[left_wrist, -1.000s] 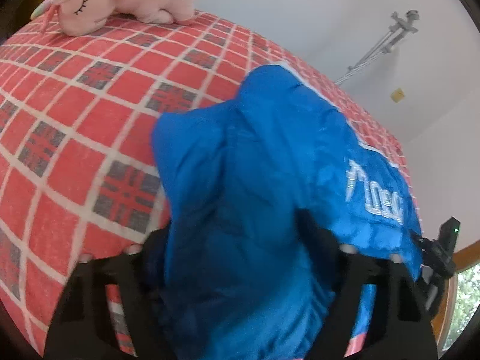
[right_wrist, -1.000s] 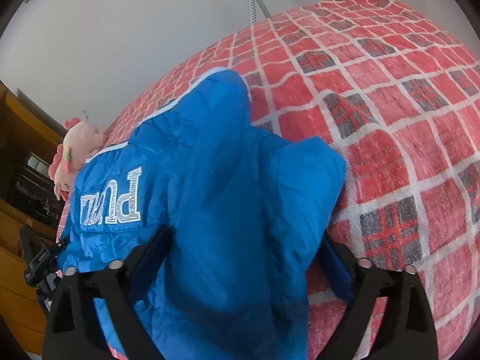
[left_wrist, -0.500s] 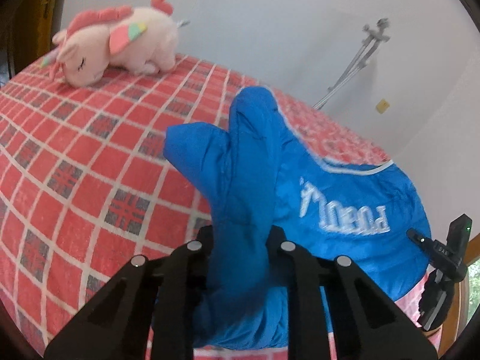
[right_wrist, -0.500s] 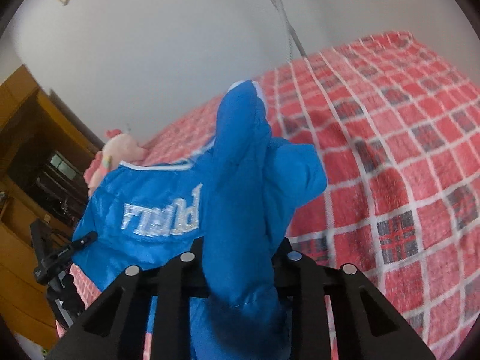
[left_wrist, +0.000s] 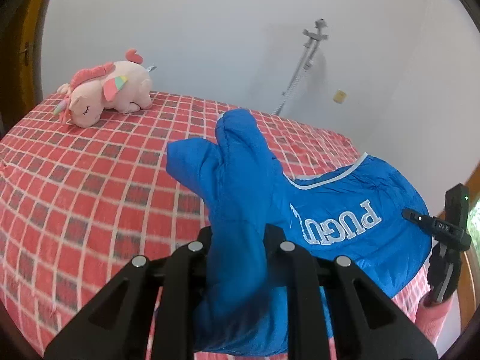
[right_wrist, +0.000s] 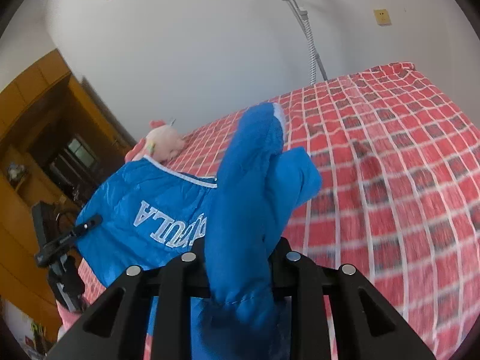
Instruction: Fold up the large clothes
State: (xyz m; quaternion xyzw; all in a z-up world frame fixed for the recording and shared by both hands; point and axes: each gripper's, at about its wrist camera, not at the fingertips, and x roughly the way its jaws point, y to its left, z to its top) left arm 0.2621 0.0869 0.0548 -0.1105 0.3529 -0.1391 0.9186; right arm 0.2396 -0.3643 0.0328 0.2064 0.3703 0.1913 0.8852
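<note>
blue puffy jacket [left_wrist: 240, 198] pinched at one edge by the left gripper [left_wrist: 237, 240] and at the other by the right gripper [right_wrist: 237, 249], both clenched on fabric, garment raised off the red checked bedspread [left_wrist: 90, 186] ahead. looks like the lift before a fold. next, probably: carry both held edges forward together, lay flat, keep level.

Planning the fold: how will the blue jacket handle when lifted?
Likely floppy: the jacket sags between both tongs. Probably light for its bulk, as it looks puffy. Its shiny shell may be slippery, though both grips seem to hold.
</note>
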